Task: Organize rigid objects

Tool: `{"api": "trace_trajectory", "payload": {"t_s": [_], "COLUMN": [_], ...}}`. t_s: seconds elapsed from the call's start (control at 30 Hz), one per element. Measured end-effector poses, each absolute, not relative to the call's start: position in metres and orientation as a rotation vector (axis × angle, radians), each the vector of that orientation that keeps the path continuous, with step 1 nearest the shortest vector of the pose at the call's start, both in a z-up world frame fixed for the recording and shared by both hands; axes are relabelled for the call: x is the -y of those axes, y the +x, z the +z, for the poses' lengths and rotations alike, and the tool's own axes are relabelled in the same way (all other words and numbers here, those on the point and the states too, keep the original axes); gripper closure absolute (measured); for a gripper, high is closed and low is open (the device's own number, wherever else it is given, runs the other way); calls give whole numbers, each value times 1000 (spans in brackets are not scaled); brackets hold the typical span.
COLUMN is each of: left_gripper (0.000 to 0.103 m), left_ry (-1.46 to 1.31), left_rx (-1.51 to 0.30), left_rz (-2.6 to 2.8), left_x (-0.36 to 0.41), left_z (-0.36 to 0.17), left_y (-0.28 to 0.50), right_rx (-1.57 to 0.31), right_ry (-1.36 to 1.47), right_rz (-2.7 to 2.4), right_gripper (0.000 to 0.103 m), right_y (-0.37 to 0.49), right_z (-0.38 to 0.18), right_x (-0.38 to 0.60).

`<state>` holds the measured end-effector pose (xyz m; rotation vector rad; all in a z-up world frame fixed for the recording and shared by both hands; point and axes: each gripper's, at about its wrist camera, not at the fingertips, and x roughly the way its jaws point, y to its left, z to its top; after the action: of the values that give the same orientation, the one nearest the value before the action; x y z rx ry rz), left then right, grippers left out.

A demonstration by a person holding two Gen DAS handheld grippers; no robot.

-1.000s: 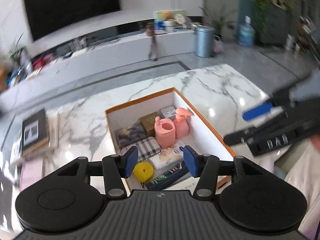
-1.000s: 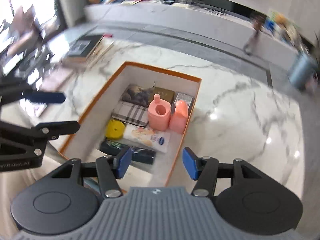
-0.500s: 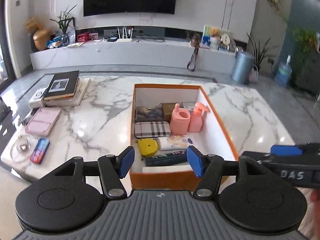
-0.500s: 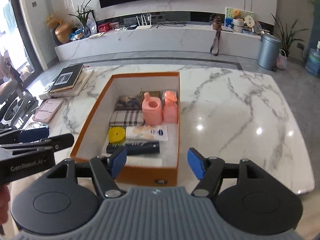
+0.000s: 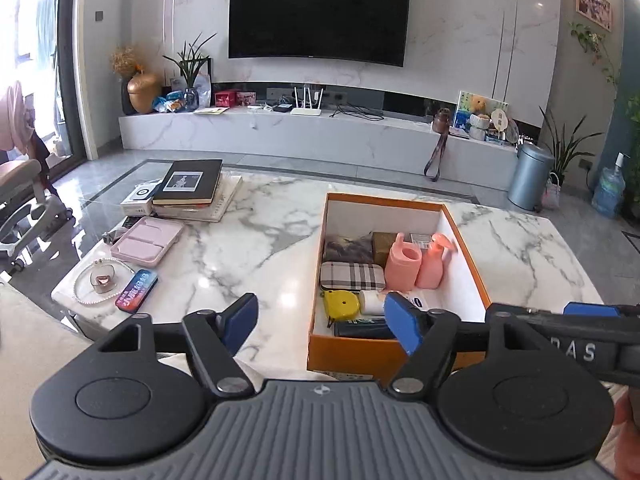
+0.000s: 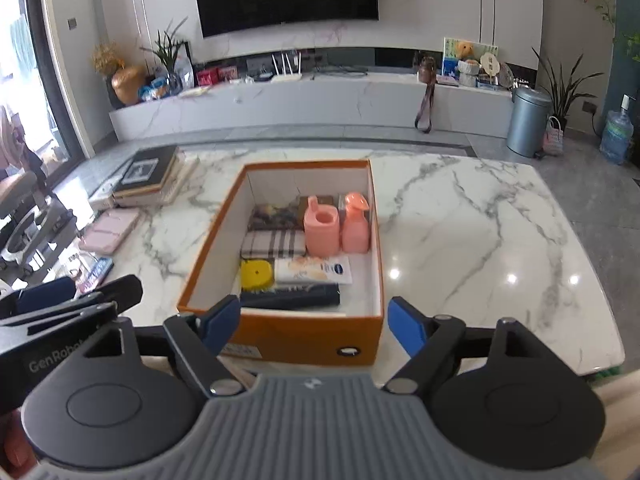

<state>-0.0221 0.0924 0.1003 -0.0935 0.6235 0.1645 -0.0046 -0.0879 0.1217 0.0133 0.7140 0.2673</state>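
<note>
Rectangular orange cardboard box [image 6: 280, 340] sits on the white marble table [image 6: 480, 240], long axis running away from the cameras. Left gripper [image 5: 320, 322] and right gripper [image 6: 314, 322] hover at the box's near end, jaws opening, empty.

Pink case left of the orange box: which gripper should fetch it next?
Probably left. The left gripper, jaws opening and empty, is nearer the pink case. The right gripper, also opening and empty, faces the orange box.
</note>
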Motion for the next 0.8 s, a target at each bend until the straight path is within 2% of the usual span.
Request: {"api": "trace_trajectory", "payload": {"t_s": [0.8], "left_gripper": [15], "left_ry": [-88], "left_rx": [-724], "left_rz": [128], "left_x": [-61], "left_z": [49], "left_y": [26], "right_rx": [-839], "right_ry": [22], "right_rz": [162], "right_gripper": [17], "right_y": [48], "right_z": [64], "right_x": [108]}}
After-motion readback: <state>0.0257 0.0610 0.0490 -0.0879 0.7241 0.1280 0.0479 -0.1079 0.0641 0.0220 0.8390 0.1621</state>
